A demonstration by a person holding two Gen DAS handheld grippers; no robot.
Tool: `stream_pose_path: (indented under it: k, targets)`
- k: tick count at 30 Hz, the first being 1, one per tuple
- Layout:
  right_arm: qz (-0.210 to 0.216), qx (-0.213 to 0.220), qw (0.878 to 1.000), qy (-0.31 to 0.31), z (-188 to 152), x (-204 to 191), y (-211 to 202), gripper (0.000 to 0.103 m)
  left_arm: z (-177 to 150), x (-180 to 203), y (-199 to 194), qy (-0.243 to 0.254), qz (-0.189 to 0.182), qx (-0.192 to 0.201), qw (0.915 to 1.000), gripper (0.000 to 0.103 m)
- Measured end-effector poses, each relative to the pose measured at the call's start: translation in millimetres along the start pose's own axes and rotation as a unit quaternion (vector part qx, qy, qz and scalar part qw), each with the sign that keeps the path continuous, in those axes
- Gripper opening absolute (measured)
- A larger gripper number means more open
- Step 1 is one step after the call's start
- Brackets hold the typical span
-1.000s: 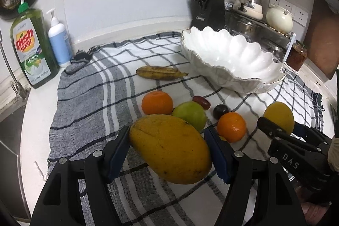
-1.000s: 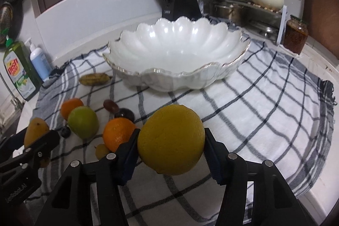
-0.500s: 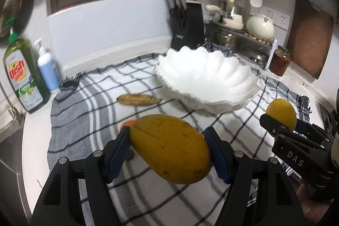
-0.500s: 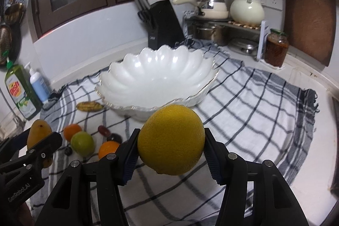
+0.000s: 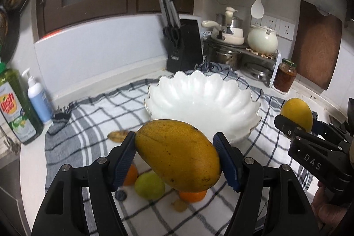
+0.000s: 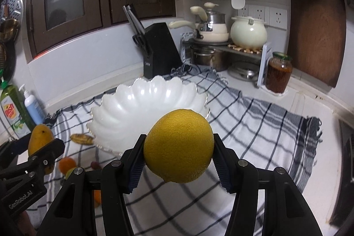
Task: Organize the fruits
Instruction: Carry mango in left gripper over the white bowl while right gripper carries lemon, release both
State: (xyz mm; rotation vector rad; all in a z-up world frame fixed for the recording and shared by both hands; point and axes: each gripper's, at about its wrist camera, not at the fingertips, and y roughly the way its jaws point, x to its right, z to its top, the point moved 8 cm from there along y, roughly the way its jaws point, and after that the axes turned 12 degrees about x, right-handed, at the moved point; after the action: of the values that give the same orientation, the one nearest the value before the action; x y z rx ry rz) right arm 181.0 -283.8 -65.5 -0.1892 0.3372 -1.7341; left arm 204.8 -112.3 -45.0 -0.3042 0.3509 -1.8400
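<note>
My left gripper [image 5: 178,156] is shut on a yellow mango [image 5: 177,154] and holds it high above the checked cloth, short of the white scalloped bowl [image 5: 203,103]. My right gripper [image 6: 178,160] is shut on a yellow lemon [image 6: 179,145], also raised in front of the bowl [image 6: 143,110]. The bowl holds nothing. On the cloth below lie an orange [image 5: 192,196], a green fruit [image 5: 149,186], a second orange [image 5: 130,176], a dark plum [image 5: 120,195] and a small banana [image 5: 117,136]. Each gripper shows in the other's view: the right [image 5: 296,118], the left [image 6: 41,145].
A green dish soap bottle [image 5: 13,107] and a blue pump bottle [image 5: 38,101] stand at the left. A black knife block [image 5: 183,45], a pot rack with a kettle [image 5: 262,39], a jar [image 5: 285,77] and a wooden board [image 5: 316,43] line the back and right.
Both grippers have risen well above the cloth with their fruit, so the loose fruit and the bowl now sit lower and farther away.
</note>
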Motion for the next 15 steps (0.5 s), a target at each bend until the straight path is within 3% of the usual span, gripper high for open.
stream_pose_path:
  k: [15]
  targets:
    - [-0.025, 0.008, 1.0, -0.006, 19.9, 21.0, 43.0, 0.057, 22.0, 16.1, 50.9, 0.027, -0.02, 0.006, 0.9994, 0.07]
